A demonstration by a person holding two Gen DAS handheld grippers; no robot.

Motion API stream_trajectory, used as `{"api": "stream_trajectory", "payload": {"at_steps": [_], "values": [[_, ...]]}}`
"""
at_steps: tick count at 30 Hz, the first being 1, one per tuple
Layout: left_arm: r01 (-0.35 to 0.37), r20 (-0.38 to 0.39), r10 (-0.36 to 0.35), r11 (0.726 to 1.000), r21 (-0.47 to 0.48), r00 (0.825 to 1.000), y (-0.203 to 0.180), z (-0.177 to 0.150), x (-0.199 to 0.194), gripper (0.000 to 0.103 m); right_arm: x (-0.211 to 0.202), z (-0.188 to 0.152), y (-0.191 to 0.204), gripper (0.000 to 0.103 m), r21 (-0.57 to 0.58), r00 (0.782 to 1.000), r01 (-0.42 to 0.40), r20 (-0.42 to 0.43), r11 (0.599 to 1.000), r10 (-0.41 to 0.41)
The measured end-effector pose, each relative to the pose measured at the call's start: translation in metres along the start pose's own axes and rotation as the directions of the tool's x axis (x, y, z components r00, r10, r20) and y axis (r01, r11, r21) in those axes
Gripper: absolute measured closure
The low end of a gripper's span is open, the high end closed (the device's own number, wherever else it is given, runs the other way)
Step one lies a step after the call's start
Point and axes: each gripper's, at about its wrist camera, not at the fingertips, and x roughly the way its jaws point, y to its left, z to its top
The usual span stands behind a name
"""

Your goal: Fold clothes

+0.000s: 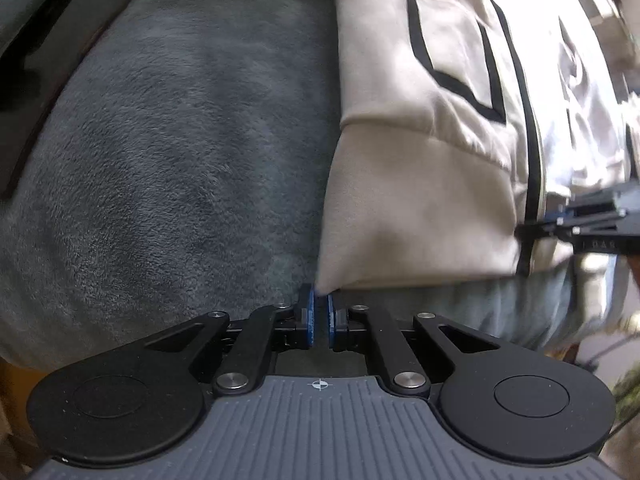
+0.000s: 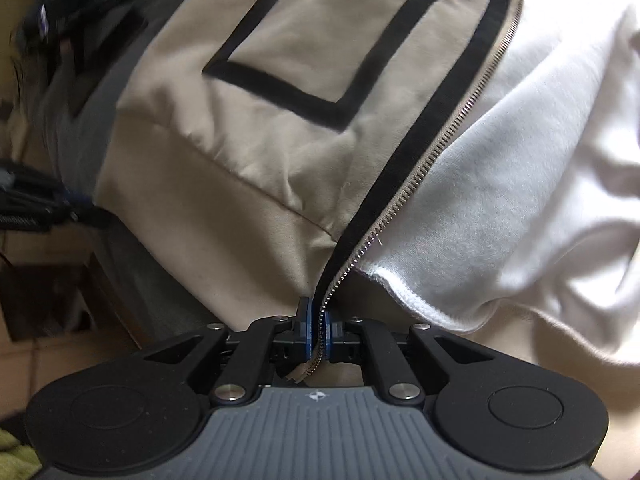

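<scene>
On a grey plush blanket (image 1: 168, 152) lies a beige zip-up jacket (image 1: 420, 184), its front up and its ribbed hem nearest the cameras. A pocket outlined in black (image 2: 320, 60) sits on the front panel, and a black band with a metal zipper (image 2: 424, 152) runs along the open front edge. Beside that edge the white fleecy lining (image 2: 520, 160) is turned outward and rumpled.

The left gripper (image 1: 320, 312) is clenched on the bottom corner of the hem, its blue pads pinching the cloth where it meets the blanket. The right gripper (image 2: 318, 324) is clamped on the lower end of the zipper edge; the zipper teeth pass straight between its blue pads and a bit of beige cloth pokes out behind them.

In the left wrist view the other gripper shows at the right border (blurred), at the jacket's zipper edge. Dark flat things lie at the blanket's far left; what they are cannot be told.
</scene>
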Motion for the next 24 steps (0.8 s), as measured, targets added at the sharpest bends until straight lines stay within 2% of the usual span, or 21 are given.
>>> {"api": "stream_trajectory", "payload": {"at_steps": [2,7,11,14,17,18,20,21,24], "values": [[-0.012,0.010,0.011,0.999,0.044,1.000,-0.007,-0.002,-0.003,0.094,0.000,0.001,-0.006,0.096,0.029,1.000,-0.019,-0.001,0.999,0.019],[0.050,0.026,-0.050,0.998,0.028,0.998,0.013,-0.012,-0.018,0.081,-0.003,0.003,-0.010,0.096,0.047,0.999,-0.046,0.003,0.998,0.046],[0.092,0.091,-0.089,0.995,-0.034,0.992,0.014,-0.002,-0.023,0.069,-0.002,0.005,-0.015,0.096,0.054,0.999,-0.052,0.002,0.997,0.052],[0.100,0.098,-0.092,0.992,-0.083,0.991,0.014,0.009,-0.015,0.067,-0.003,-0.002,-0.021,0.096,0.057,0.999,-0.045,0.008,0.997,0.045],[0.068,0.056,-0.062,0.990,-0.126,0.997,0.012,0.005,0.014,0.071,-0.007,-0.007,-0.026,0.096,0.070,0.998,-0.056,0.021,0.996,0.055],[0.080,0.056,-0.072,0.985,-0.153,0.996,0.013,0.000,0.021,0.086,-0.008,-0.008,-0.028,0.096,0.077,0.998,-0.063,0.025,0.995,0.061],[0.128,0.084,-0.112,0.968,-0.214,0.990,0.012,-0.007,0.024,0.099,-0.011,-0.009,-0.033,0.096,0.090,0.997,-0.074,0.027,0.993,0.072],[0.153,0.099,-0.132,0.957,-0.246,0.986,0.011,-0.011,0.021,0.100,-0.012,-0.009,-0.035,0.096,0.090,0.997,-0.075,0.025,0.993,0.073],[0.255,0.141,-0.218,0.899,-0.357,0.966,0.015,-0.022,0.003,0.101,-0.012,-0.006,-0.038,0.096,0.089,0.997,-0.079,0.016,0.993,0.078]]}}
